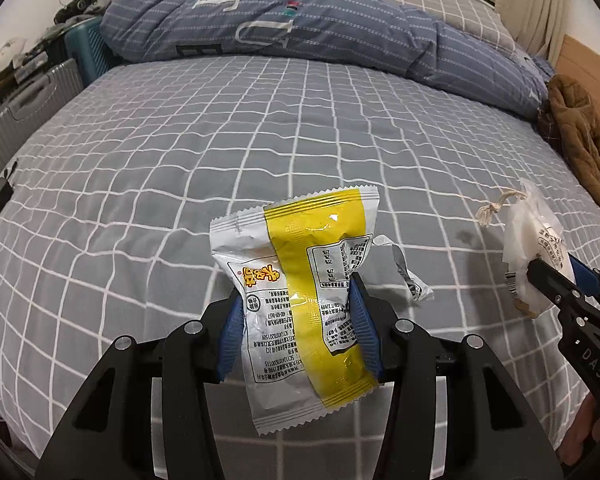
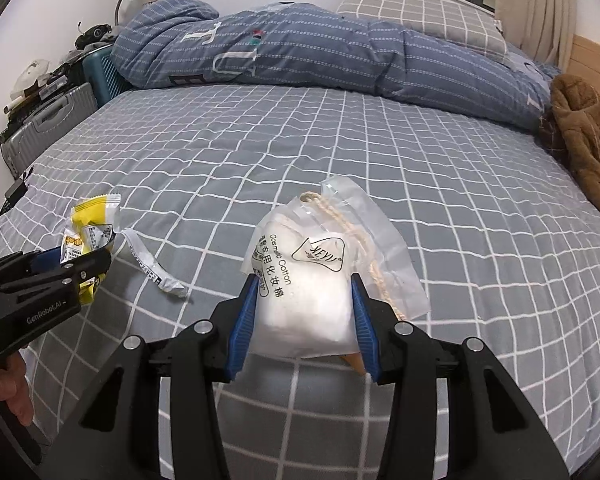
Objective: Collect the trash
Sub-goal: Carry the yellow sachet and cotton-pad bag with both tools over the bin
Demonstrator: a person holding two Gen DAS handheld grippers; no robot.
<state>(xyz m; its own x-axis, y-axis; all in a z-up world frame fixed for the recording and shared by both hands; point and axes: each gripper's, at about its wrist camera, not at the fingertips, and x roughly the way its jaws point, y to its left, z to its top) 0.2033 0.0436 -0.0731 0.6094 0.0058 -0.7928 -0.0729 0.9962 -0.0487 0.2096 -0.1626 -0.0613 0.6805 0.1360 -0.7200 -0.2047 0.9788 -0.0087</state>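
My left gripper [image 1: 298,300] is shut on a yellow and white snack wrapper [image 1: 300,280], held above the grey checked bed. It also shows at the left of the right wrist view, where the left gripper [image 2: 96,258] clamps the wrapper [image 2: 90,228]. My right gripper [image 2: 304,296] is shut on a clear bag of white cosmetic cotton [image 2: 312,280] with a beige drawstring. In the left wrist view that bag [image 1: 534,256] hangs at the right edge in the right gripper [image 1: 544,276]. A torn silver wrapper strip [image 2: 152,266] lies on the sheet between them; the same strip [image 1: 410,276] shows in the left view.
The bed sheet [image 2: 340,160] fills both views. A blue striped duvet [image 2: 300,52] is bunched at the far side, with a pillow [image 2: 420,16] behind. A brown garment [image 2: 584,136] lies at the right edge. Suitcases [image 2: 48,120] stand at the left beside the bed.
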